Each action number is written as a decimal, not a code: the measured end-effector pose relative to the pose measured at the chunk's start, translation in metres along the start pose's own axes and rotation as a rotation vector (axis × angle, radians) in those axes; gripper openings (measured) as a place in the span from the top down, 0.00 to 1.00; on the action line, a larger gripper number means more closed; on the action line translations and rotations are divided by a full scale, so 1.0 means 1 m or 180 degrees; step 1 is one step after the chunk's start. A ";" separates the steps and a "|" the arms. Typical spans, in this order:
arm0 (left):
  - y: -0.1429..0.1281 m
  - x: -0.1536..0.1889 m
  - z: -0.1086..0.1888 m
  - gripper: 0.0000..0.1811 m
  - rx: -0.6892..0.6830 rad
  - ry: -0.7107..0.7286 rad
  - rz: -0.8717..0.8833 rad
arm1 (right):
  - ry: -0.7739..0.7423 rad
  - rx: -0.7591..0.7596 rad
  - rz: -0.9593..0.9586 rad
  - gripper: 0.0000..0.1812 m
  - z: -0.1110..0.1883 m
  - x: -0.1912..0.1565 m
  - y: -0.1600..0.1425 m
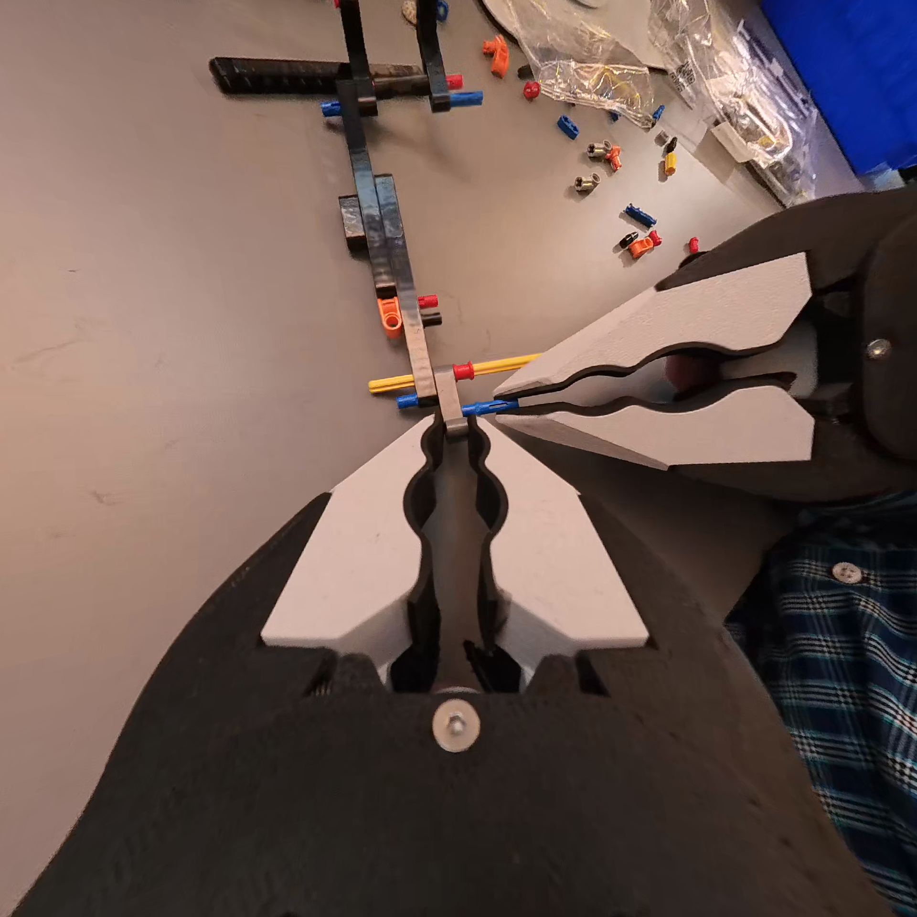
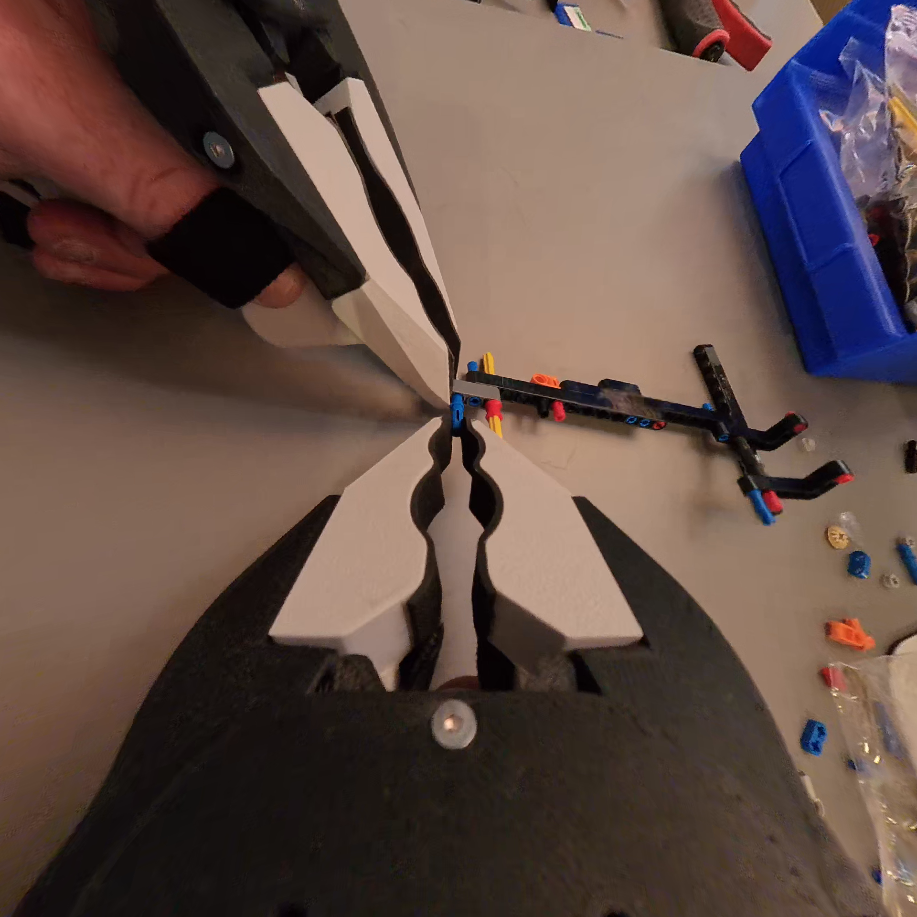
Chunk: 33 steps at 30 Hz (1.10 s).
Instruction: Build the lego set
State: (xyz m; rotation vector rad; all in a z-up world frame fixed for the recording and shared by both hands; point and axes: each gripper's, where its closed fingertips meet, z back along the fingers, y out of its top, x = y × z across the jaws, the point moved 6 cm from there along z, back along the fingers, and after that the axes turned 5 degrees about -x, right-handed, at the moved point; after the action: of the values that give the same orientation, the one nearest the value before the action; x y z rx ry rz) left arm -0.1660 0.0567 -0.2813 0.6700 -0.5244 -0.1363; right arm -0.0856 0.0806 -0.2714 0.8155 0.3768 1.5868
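The left gripper (image 1: pixel 455 422) is pinching its fingers nearly closed on the small grey beam (image 1: pixel 450 397) at the near end of the lego assembly (image 1: pixel 392 268), which is lying flat on the counter (image 1: pixel 149 248). Coming in from the side, the right gripper (image 2: pixel 459 427) is squeezing its fingers almost shut around the tip of a blue pin (image 1: pixel 484 407) that is sticking out of that grey beam. Just beside the pin, a yellow axle (image 1: pixel 501 364) carrying a red bushing (image 1: pixel 464 371) is passing crosswise through the same end. Further out, the assembly is stretching away as a long black beam with an orange connector (image 1: pixel 392 317) and red and black pins partway along, ending in a crossbar and two black angled arms (image 2: pixel 794 454). Beyond it, loose small parts in orange, blue, red, yellow and grey are lying scattered over the counter (image 1: pixel 640 233), near crinkled clear plastic bags (image 1: pixel 585 64). A blue bin (image 2: pixel 814 218) holding more bags is sitting at the far edge. A bare hand (image 2: pixel 84 163) is gripping the left tool, and a plaid shirt (image 1: pixel 843 670) is showing close by.
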 end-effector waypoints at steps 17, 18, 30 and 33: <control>0.000 -0.003 -0.001 0.97 -0.0024 0.0055 0.0073 | 0.0135 0.0144 -0.0214 0.99 -0.005 0.002 -0.005; 0.000 -0.003 -0.001 0.97 -0.0005 0.0026 0.0108 | 0.0134 0.0167 -0.0228 0.99 -0.004 0.003 -0.004; 0.001 -0.002 0.000 0.97 0.0084 -0.0201 0.0340 | 0.0121 0.0203 -0.0209 0.99 -0.005 0.004 -0.002; 0.001 -0.001 0.000 0.97 0.0071 -0.0145 0.0296 | 0.0137 0.0181 -0.0204 0.99 -0.005 0.004 -0.003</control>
State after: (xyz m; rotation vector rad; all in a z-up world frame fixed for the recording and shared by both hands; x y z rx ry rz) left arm -0.1668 0.0579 -0.2815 0.6642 -0.6007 -0.0586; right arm -0.0872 0.0857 -0.2760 0.8058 0.4764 1.5416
